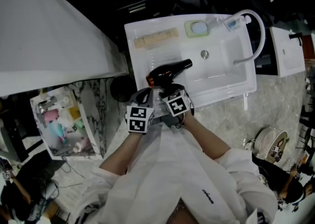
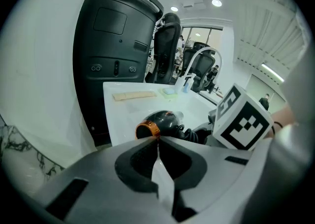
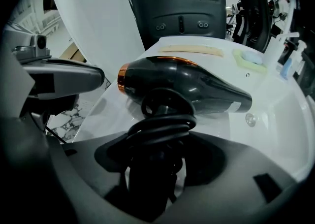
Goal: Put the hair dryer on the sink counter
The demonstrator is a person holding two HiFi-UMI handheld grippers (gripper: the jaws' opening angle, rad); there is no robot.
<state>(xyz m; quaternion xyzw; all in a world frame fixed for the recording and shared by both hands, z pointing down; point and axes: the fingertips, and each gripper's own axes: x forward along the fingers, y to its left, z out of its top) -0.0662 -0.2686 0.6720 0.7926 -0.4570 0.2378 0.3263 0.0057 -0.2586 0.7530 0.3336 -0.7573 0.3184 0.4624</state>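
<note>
Hair dryer [image 1: 170, 70], held by down-tilted right tool [image 1: 167, 89]

Head view: from above, looking steeply down onto the whole white sink [image 1: 142, 58]; left gripper view: riding just behind the left gripper [image 2: 157, 142], facing along its jaws across the sink, low and close; right gripper view: behind the right gripper [image 3: 157, 144], tipped downward, hair dryer [image 3: 187, 87] filling the frame right ahead of the jaws; shared by all three: hair dryer and sink.
</note>
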